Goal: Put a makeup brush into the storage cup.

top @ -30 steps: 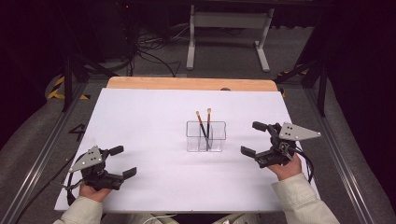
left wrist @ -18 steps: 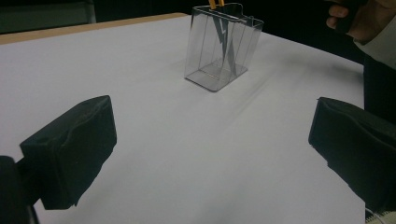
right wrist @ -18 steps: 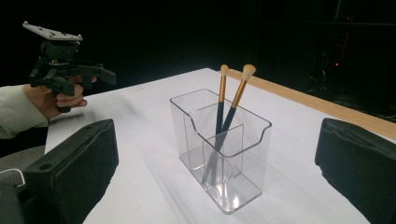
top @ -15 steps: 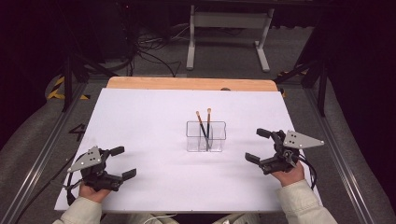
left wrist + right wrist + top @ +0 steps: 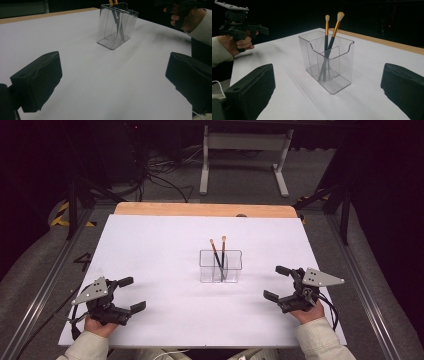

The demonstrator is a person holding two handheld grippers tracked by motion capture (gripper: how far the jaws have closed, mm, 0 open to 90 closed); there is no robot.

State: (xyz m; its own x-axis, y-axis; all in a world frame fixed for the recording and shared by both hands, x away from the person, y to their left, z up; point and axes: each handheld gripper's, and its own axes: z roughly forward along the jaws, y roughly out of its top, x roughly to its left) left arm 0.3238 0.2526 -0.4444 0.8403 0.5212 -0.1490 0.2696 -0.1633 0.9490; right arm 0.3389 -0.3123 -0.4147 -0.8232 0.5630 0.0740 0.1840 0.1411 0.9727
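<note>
**Clear holder, two brushes, both grippers empty**

Clear plastic is the hazard: the holder (image 5: 220, 266) stands alone mid-table (image 5: 150, 245), light-looking, so a jaw catching its rim would likely tip or slide it. Two makeup brushes (image 5: 329, 42) stand inside its rear compartment, leaning, heads up above the rim. Crossed handles could mean grabbing both at once, or dragging the holder up with one.

Left of the holder and nearer the person, the left gripper (image 5: 127, 295) sits with jaws spread wide, gripping nothing. Right of the holder, the right gripper (image 5: 278, 282) is likewise wide open and empty. Both are well apart from the brushes.
</note>
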